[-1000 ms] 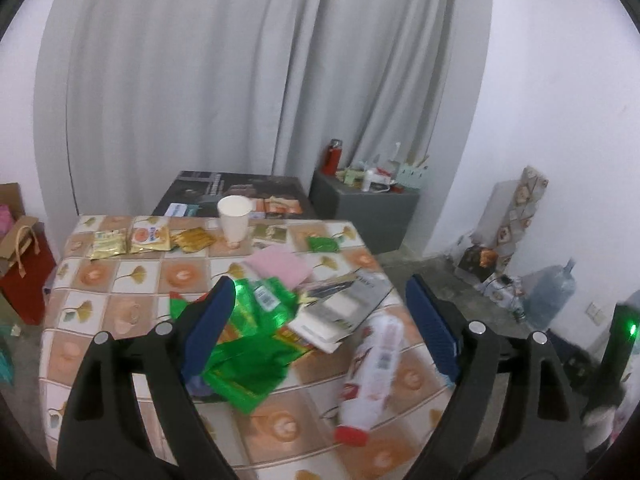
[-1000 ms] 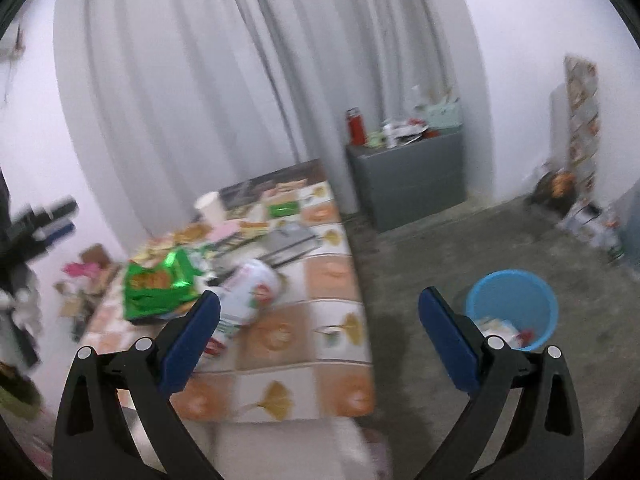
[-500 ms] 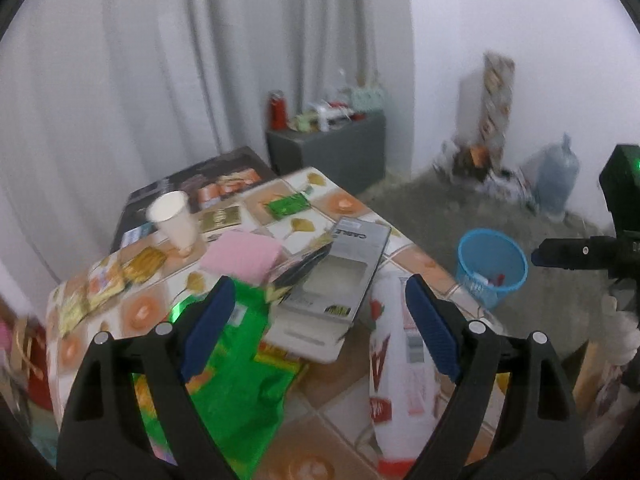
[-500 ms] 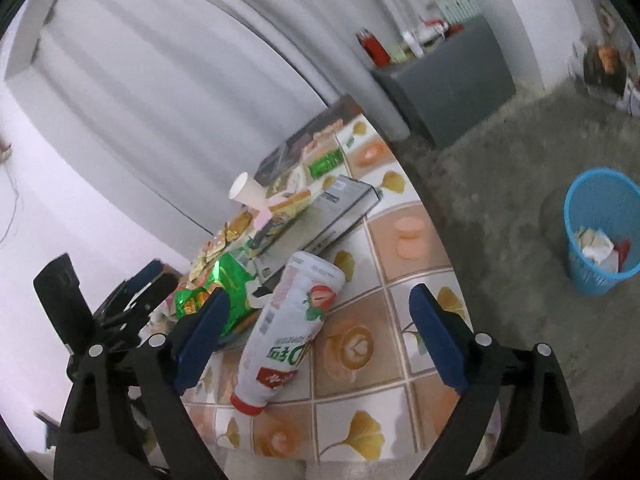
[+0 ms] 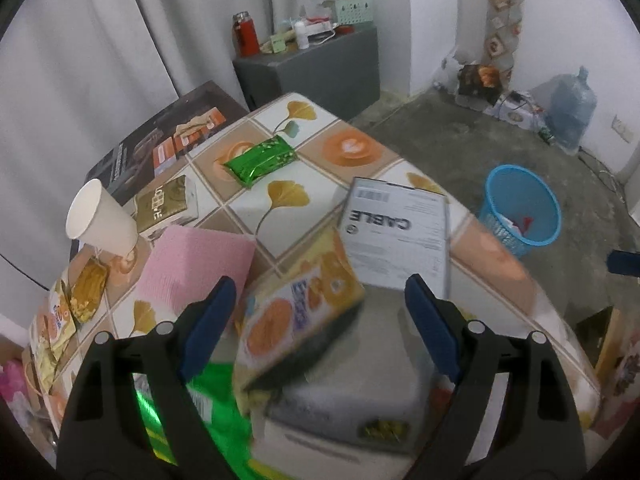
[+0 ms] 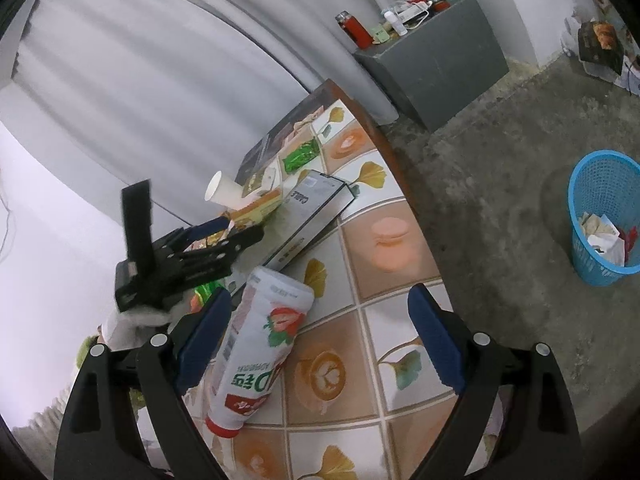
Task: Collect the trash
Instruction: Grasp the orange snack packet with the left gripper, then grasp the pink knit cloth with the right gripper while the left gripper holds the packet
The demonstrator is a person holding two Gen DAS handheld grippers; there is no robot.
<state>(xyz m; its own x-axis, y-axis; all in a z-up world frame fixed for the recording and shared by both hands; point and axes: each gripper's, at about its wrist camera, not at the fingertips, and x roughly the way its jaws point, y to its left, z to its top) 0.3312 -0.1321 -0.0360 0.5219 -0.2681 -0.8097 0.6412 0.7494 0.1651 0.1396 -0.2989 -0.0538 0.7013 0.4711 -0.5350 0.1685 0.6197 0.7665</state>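
Observation:
My left gripper (image 5: 316, 320) is open, low over the pile on the tiled table (image 5: 352, 148). Between its fingers lies a yellow-orange snack box (image 5: 296, 316), on top of a grey "CABLE" box (image 5: 396, 236). A green wrapper (image 5: 200, 412) lies under the left finger. My right gripper (image 6: 320, 340) is open above a white strawberry-drink bottle (image 6: 260, 348) lying on its side by its left finger. The left gripper (image 6: 216, 240) shows in the right wrist view, open over the pile. A blue bin (image 6: 604, 216) holding trash stands on the floor, also in the left wrist view (image 5: 520, 208).
A paper cup (image 5: 100, 220), pink pad (image 5: 192, 264), green packet (image 5: 260, 160), gold packets (image 5: 84, 292) and a dark box (image 5: 160, 144) sit on the table. A grey cabinet (image 6: 436, 56) with a red flask (image 6: 356, 28) stands by the curtain. A water jug (image 5: 572, 112) stands by the wall.
Both grippers have dropped closer to the table. The left one moved forward over the snack box and cable box. The right one moved down beside the bottle.

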